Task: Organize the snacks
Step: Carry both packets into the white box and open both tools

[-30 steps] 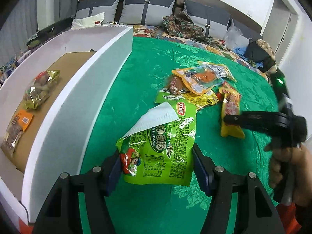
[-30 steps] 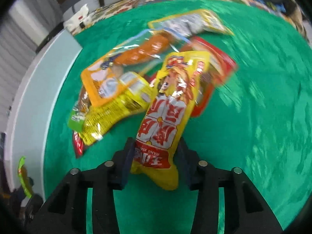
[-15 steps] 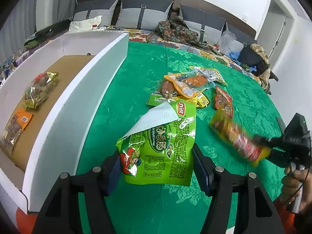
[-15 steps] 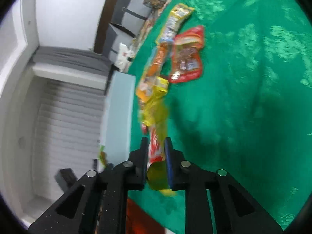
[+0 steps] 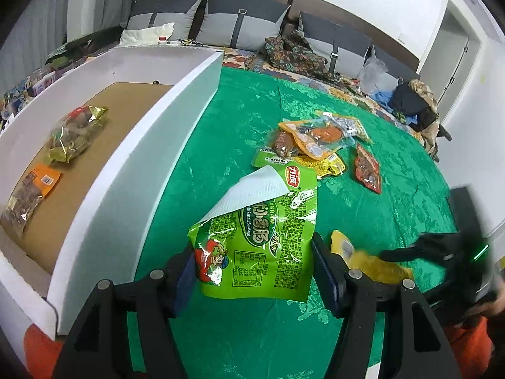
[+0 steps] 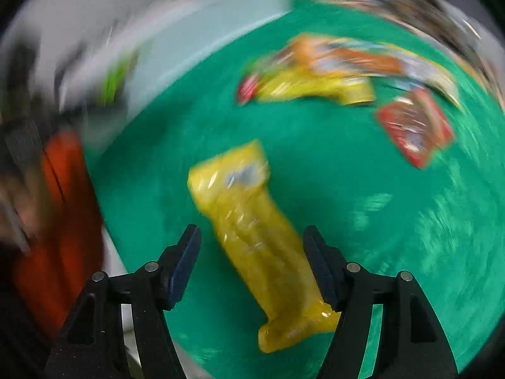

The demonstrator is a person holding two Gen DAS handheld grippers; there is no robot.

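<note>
Snacks are getting sorted here, and we are starting at the far left, where the white-walled cardboard tray with the brown floor (image 5: 132,164) is already holding two packets: a gold-and-clear crinkly bag (image 5: 74,134) and a flat orange-labelled pouch (image 5: 30,191). That tray looks like the destination, so we are reading the job as partly done.

Moving right, our left gripper (image 5: 252,268) is clenching the bright green plastic sausage bag (image 5: 262,240) by its lower edge, pads pressing both sides, the bag standing up above the green patterned tablecloth (image 5: 363,214) with its torn white corner folded over. We are likely holding it this way to carry it across to the tray.

Further right, the unsorted pile of small foil packets (image 5: 312,145) is lying on the cloth, a red one (image 5: 367,169) just apart from it.

At the right, our right gripper (image 6: 252,265) is opening its jaws; the long yellow plastic snack pack (image 6: 252,230) is lying between them untouched by either pad, released on the cloth near the table edge, apparently set aside as its own group. That view is heavily blurred.
</note>
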